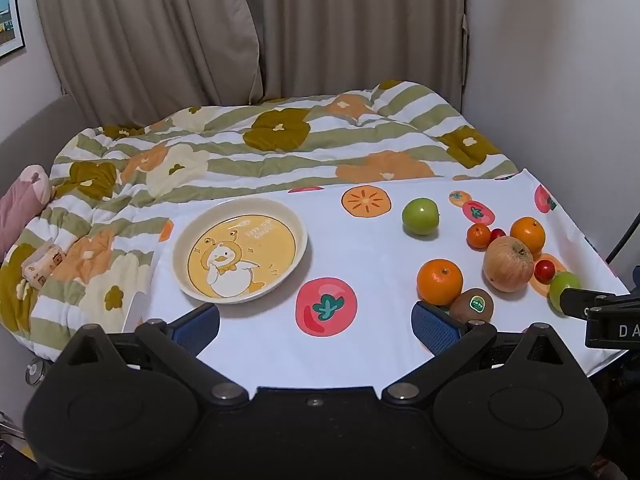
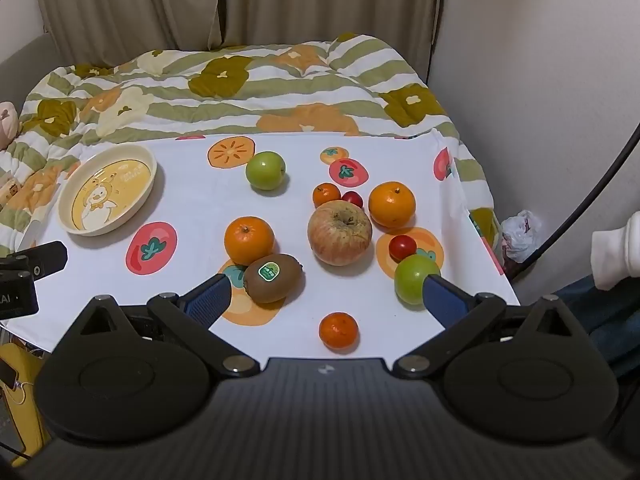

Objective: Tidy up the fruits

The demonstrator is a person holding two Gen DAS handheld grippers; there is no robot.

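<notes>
A cream plate [image 1: 182, 240] [image 2: 66, 204] with a yellow duck picture lies empty at the left of the white fruit-print cloth [image 1: 360, 344]. Fruits lie loose to the right: a kiwi [image 2: 273, 277] [image 1: 472, 305], a large apple [image 2: 340, 232] [image 1: 508, 264], oranges [image 2: 249, 240] [image 2: 392, 204], a green apple [image 2: 265, 170] [image 1: 421, 216], another green apple [image 2: 414, 284], small tangerines [image 2: 338, 331] and cherry tomatoes [image 2: 402, 247]. My left gripper [image 1: 316, 322] is open and empty above the cloth's near edge. My right gripper [image 2: 326, 296] is open and empty, just short of the kiwi.
A flowered quilt [image 1: 260, 148] covers the bed behind the cloth. Curtains [image 1: 240, 28] hang at the back and a wall [image 2: 540, 80] stands at the right. A tissue pack [image 1: 42, 266] lies on the quilt at the left. A plastic bag [image 2: 520, 234] sits off the right edge.
</notes>
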